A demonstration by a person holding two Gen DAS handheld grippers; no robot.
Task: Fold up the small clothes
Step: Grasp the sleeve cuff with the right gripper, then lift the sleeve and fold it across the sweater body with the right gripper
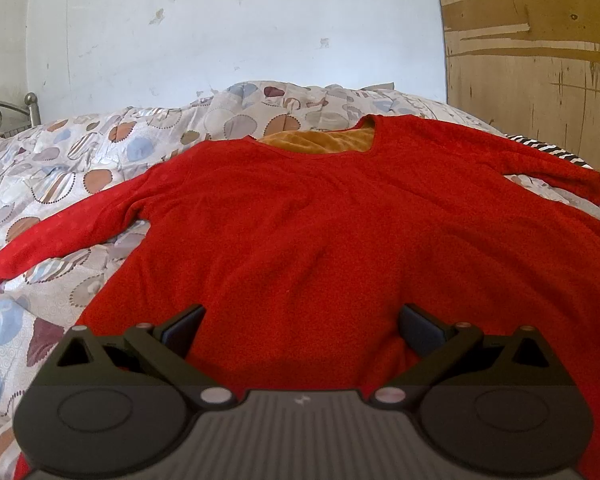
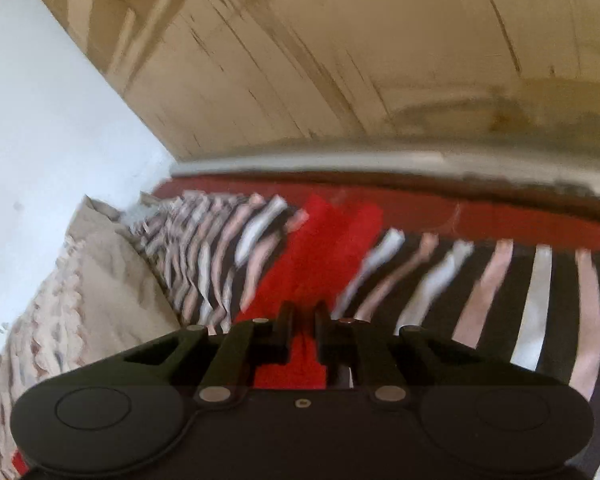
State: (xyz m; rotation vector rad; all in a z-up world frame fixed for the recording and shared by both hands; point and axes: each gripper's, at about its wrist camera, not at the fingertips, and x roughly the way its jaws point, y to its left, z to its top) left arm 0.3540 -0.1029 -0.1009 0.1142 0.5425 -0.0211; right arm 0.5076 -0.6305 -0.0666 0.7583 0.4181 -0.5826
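A red long-sleeved sweater lies spread flat on the bed, with an orange lining showing at its neckline. One sleeve stretches to the left, the other to the right. My left gripper hovers open over the lower hem, nothing between its fingers. In the blurred right wrist view, my right gripper is shut on the red sleeve, which runs forward over a striped sheet.
A quilt with a circle pattern covers the bed under the sweater. A white wall stands behind, a worn wooden panel to the right. A metal bed frame shows at the far left.
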